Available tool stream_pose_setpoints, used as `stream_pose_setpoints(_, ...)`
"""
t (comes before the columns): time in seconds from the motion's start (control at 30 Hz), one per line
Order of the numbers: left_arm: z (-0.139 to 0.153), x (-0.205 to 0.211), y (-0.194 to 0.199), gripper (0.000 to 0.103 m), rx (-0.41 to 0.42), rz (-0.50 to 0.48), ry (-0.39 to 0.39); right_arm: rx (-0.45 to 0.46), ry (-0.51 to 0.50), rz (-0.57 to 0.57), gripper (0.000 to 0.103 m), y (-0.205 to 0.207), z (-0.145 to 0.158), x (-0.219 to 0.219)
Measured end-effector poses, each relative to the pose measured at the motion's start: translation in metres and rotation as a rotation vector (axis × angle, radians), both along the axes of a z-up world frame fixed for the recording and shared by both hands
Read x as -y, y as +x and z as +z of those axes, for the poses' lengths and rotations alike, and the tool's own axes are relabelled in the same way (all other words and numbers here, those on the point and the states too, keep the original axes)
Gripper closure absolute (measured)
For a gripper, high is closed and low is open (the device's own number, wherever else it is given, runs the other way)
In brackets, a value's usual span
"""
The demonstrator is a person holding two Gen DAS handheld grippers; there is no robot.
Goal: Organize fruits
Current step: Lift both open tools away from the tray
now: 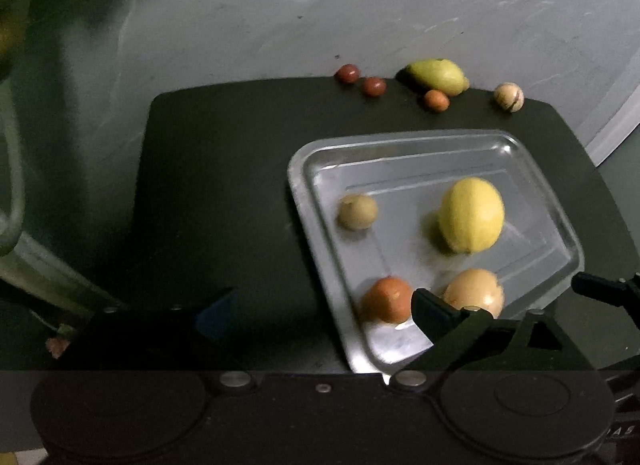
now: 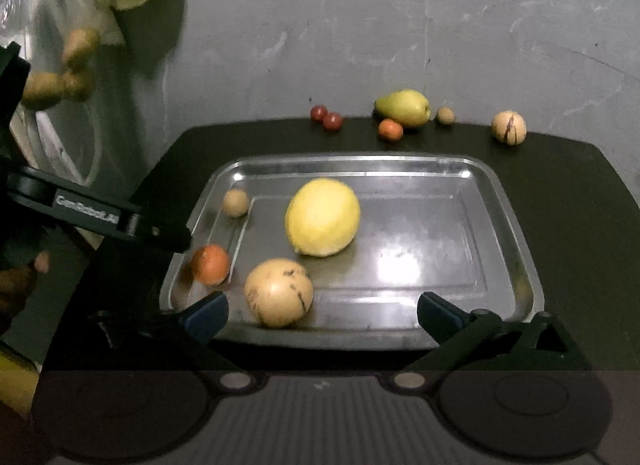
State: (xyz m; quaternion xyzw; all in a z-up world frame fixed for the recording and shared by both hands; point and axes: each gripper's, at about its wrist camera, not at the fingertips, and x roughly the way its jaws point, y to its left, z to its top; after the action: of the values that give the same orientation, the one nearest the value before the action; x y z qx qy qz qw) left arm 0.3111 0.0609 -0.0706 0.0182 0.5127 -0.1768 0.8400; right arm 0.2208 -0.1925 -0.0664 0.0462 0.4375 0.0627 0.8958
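Both grippers gape wide and hold nothing: the left gripper [image 1: 324,313] at the tray's [image 2: 496,185] left edge, the right gripper [image 2: 322,315] at its near rim. In the tray lie a lemon [image 2: 322,217] at centre, a tan fruit [image 2: 279,292] at 7 o'clock, an orange fruit [image 2: 211,264] at 8, a small brown fruit [image 2: 235,203] at 10. Beyond, at 12, loose on the table [image 2: 568,201]: two red fruits [image 2: 327,117], a pear [image 2: 403,107], more small ones.

L gripper [image 1: 324,305]: black body, blue pads on fingertips [image 1: 218,311], silver screws, 2 round discs at base | R gripper [image 2: 322,315]: same build, ribbed grey centre panel | white "GenRobot.AI" lettering seen on L gripper's side.
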Motion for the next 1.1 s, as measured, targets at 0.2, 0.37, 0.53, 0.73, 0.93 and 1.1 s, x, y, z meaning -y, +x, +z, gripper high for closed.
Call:
stream_pose_setpoints(0.2,-0.003,-0.022,0.001,0.006,-0.013,0.041,0.026,-0.046,-0.015,0.027,0.0,0.0,-0.002,-0.009)
stream_pose_setpoints(0.37,-0.004,-0.033,0.006,0.005,-0.007,0.08,0.035,-0.051,-0.03,0.06,0.0,0.002,0.0,-0.018)
stream_pose_setpoints(0.53,-0.004,-0.034,0.011,0.003,0.001,0.111,0.039,-0.037,-0.041,0.082,0.0,0.005,0.002,-0.022)
stream_pose_setpoints(0.73,-0.002,-0.027,0.015,0.003,0.01,0.129,0.048,-0.029,-0.04,0.102,0.0,0.007,0.002,-0.02)
stream_pose_setpoints(0.93,-0.002,-0.015,0.02,0.002,0.012,0.149,0.061,-0.02,-0.025,0.112,0.0,0.01,0.0,-0.009)
stream_pose_setpoints(1.1,0.001,-0.003,0.027,0.002,0.021,0.162,0.071,-0.006,-0.006,0.115,0.0,0.016,-0.002,0.006)
